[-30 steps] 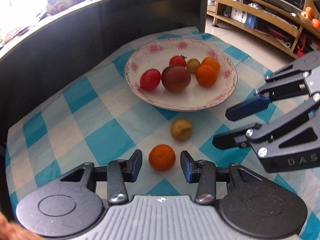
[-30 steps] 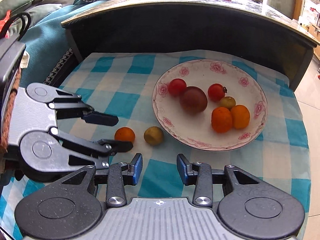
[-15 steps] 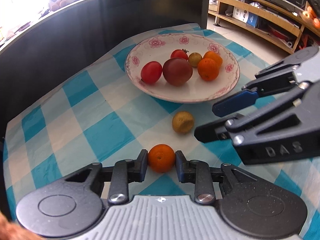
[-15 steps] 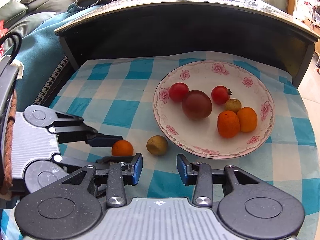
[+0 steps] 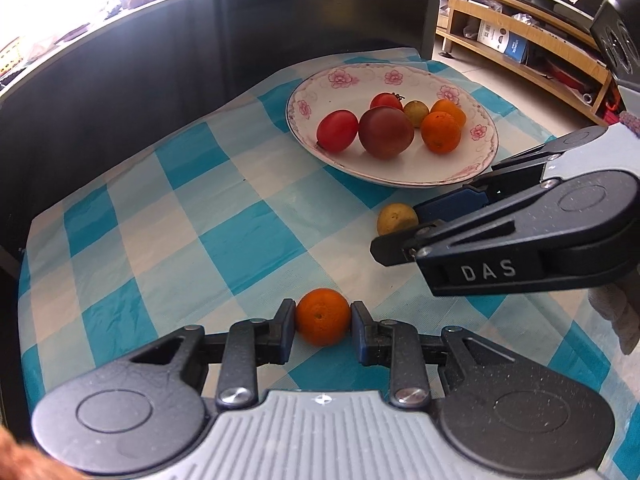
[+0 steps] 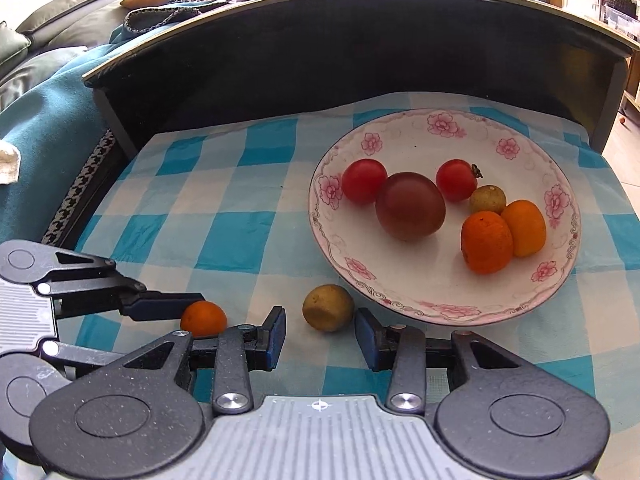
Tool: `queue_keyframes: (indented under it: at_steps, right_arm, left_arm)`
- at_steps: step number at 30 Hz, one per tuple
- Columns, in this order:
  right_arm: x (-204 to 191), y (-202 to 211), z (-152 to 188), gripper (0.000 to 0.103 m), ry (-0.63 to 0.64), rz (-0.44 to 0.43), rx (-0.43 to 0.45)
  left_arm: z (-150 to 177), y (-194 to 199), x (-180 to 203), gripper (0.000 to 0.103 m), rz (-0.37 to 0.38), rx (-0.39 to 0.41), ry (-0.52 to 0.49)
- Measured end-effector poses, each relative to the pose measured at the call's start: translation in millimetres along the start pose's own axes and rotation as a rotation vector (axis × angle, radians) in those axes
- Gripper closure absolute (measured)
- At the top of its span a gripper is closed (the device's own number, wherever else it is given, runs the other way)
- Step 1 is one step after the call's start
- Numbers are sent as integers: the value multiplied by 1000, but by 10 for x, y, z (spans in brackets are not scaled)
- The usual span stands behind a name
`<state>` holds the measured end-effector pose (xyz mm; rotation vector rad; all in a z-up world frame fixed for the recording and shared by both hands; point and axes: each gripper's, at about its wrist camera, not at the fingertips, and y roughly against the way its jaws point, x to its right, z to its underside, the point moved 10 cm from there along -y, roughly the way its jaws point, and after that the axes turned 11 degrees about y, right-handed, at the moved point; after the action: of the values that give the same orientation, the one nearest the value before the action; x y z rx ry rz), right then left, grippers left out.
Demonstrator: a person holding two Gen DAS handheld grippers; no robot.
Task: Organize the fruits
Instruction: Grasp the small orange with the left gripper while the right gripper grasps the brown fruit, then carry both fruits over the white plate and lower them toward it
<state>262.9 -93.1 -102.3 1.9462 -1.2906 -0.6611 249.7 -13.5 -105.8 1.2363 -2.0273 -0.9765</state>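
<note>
Down on a blue-and-white checked cloth (image 5: 248, 240), the left gripper (image 5: 322, 322) is clamping a small orange fruit (image 5: 322, 316), both blue pads pressing against its sides while it is sitting on the cloth near the front edge. Seen from the right wrist camera, the same small orange fruit (image 6: 203, 319) is showing between the left gripper's two fingers (image 6: 160, 306) at the lower left.

Just to the right, the right gripper (image 6: 320, 334) is standing with its jaws spread apart, framing a yellow-brown fruit (image 6: 328, 307) that is lying on the cloth between and slightly ahead of the fingertips, neither pad touching it. From the left wrist camera, that yellow-brown fruit (image 5: 397, 219) is lying partly behind the right gripper's fingers (image 5: 452, 205), just beside the rim of a flowered white plate (image 5: 400, 178).

On the flowered white plate (image 6: 440, 308) six fruits are resting: two red tomatoes (image 6: 363, 181), a large dark reddish-brown tomato (image 6: 410, 205) touching the nearer one, a small yellow-green fruit (image 6: 487, 199), and two oranges (image 6: 486, 242) leaning against each other at the right side.

Behind the cloth, a dark curved table edge (image 6: 360, 20) is rising, with more fruit lying on its top.
</note>
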Motion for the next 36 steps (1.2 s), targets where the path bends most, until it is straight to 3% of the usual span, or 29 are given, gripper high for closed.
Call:
queue_keyframes:
  at_steps: [2,5,17,27,36]
  right_arm:
    - [3,-14,-9,69,-2,8,-1]
    - [-19,-25,-3,79,47,52,-16]
    - [42,264,107,81,112,61,-39]
    - [163,695,337,81,182,85,-63]
    - [440,982,342,81,148,130,-47]
  left_arm:
    - [-2,3,-5,65,-3,2,-2]
    - [-10,-1,-7,65,-12,3,0]
    - [-48,66,142,65,-45,12,-17]
    - [-31,155,546,65,-40,3,-61]
    - [-288,242,858,65,-36,42,-75]
